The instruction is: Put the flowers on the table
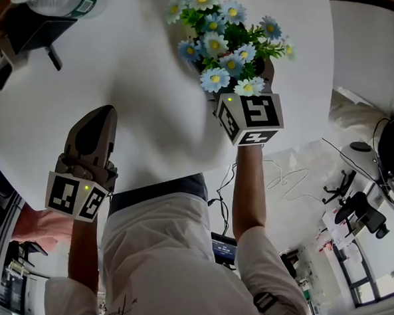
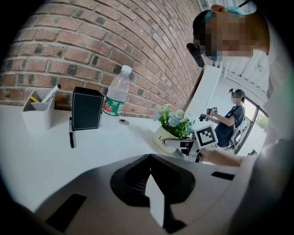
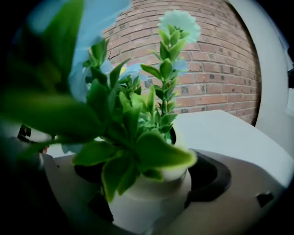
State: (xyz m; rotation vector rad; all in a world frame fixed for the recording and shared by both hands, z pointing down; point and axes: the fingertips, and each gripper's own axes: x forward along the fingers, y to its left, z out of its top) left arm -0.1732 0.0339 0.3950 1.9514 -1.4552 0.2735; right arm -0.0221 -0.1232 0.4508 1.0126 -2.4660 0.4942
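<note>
The flowers (image 1: pixel 224 42), blue and white daisies with green leaves, stand in a white pot (image 3: pixel 149 197) over the right side of the round white table (image 1: pixel 146 90). My right gripper (image 1: pixel 245 96) is shut on the pot, whose body sits between the jaws in the right gripper view. Seen from the left gripper view, the pot (image 2: pixel 164 139) is down at the tabletop; I cannot tell whether it rests there. My left gripper (image 1: pixel 96 120) hovers over the table's near edge, shut and holding nothing.
At the table's far left stand a water bottle (image 2: pixel 115 98), a black box (image 2: pixel 86 109) and a white pen holder (image 2: pixel 39 110). A black marker (image 2: pixel 71 133) lies beside them. A brick wall runs behind. Another person (image 2: pixel 232 117) stands beyond the table.
</note>
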